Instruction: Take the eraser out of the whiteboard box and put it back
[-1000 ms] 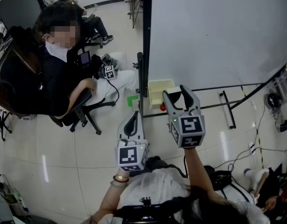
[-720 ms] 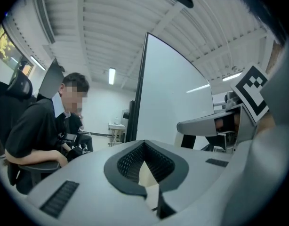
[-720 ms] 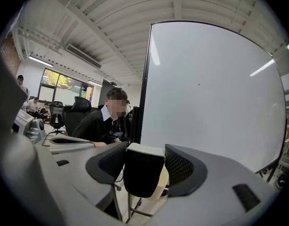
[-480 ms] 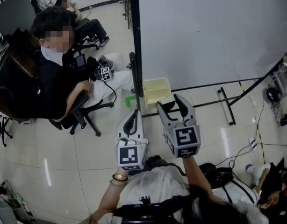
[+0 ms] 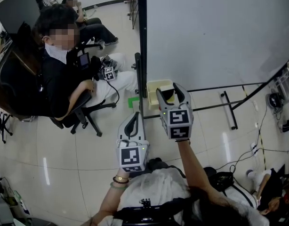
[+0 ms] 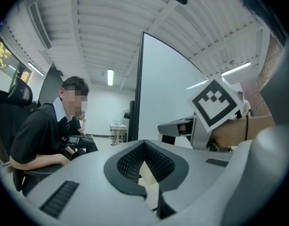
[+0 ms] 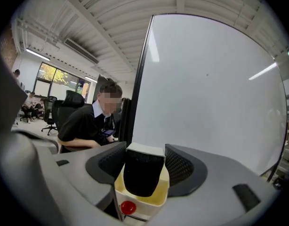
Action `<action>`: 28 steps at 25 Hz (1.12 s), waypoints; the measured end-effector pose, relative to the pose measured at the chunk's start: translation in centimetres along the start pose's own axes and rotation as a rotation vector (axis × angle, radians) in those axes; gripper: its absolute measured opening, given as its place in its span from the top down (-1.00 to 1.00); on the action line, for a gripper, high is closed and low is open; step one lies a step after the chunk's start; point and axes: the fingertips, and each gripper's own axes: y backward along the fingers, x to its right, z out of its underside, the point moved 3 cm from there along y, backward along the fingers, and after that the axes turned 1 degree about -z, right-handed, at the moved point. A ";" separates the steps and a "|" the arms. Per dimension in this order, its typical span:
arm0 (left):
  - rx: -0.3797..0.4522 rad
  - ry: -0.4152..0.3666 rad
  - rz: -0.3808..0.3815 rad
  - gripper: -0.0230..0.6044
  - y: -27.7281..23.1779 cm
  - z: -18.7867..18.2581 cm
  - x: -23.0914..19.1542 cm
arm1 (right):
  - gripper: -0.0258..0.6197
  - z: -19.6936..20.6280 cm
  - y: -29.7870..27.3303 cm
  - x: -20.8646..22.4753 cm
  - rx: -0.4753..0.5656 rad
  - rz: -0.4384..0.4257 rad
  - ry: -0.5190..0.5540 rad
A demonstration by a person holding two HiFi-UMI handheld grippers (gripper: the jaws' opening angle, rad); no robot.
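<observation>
Right claw (image 7: 144, 169) was clamped on the eraser (image 7: 143, 178). The eraser's long axis ran top to bottom in the right gripper view, pale end uppermost, dark end over the opening of the yellow box (image 7: 150, 206). The box sat at the lower left of the whiteboard (image 7: 210, 93). Left claw (image 6: 147, 173) was closed on nothing, low centre in the head view.

Head view steeply down, gripper views level toward whiteboard (image 7: 205, 88), right one close over whiteboard box (image 7: 147, 206), also seen overhead
</observation>
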 end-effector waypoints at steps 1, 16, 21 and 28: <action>-0.001 0.001 -0.003 0.92 0.1 0.0 -0.1 | 0.09 1.1 -0.9 -0.3 -0.041 -0.003 0.002; -0.009 0.006 -0.001 0.92 0.2 -0.1 0.0 | 0.03 1.8 5.2 -1.6 0.093 -0.048 -0.145; -0.008 -0.004 0.038 0.92 -0.6 -0.1 1.4 | 0.03 0.4 6.9 -1.7 0.141 -0.042 -0.124; -0.024 -0.009 0.061 0.92 -1.0 0.9 2.4 | 0.04 1.9 6.4 -2.9 0.082 -0.084 -0.120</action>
